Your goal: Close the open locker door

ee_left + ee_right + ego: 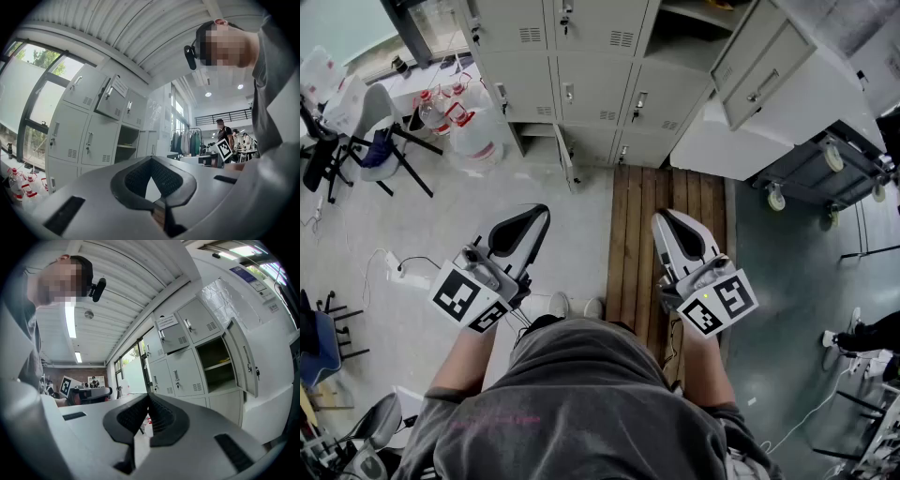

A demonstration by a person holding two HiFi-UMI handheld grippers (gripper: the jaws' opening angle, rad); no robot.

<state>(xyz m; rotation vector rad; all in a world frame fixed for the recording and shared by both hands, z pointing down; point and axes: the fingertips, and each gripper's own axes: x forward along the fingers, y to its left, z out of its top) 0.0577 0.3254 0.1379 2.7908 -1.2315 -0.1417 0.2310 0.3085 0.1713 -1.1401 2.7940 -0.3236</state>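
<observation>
Locker door (755,66): grey metal with a handle, swung wide open at the far right of the bank of lockers (581,56). It is hinged on the right side of its open compartment (680,28), which has a bare shelf inside. The door is well apart from both grippers.

Left gripper (532,217): held low and near, over the pale floor, jaws together with nothing between them.

Right gripper (667,225): held low and near, over the wooden boards (637,206), jaws closed and empty.

Second door (112,96): upper row, carries a paper label and looks slightly ajar.

Water jugs (473,136): on the floor at the far left, beside the lockers.

Cart (825,169): on wheels, far right, just beyond the open door.

Step in hand: the approach, with the door not yet touched. The right gripper looks better placed, being on the door's side.

Handling, as a judgement:
- No grasp seems needed; the closed jaws can serve as a blunt pusher.
- Walk forward over the boards and set the jaws against the door's outer face near its free edge, away from the hinge.
- Sweep the door left in its arc, then press until it sits flush.
- Keep clear of the cart.
</observation>
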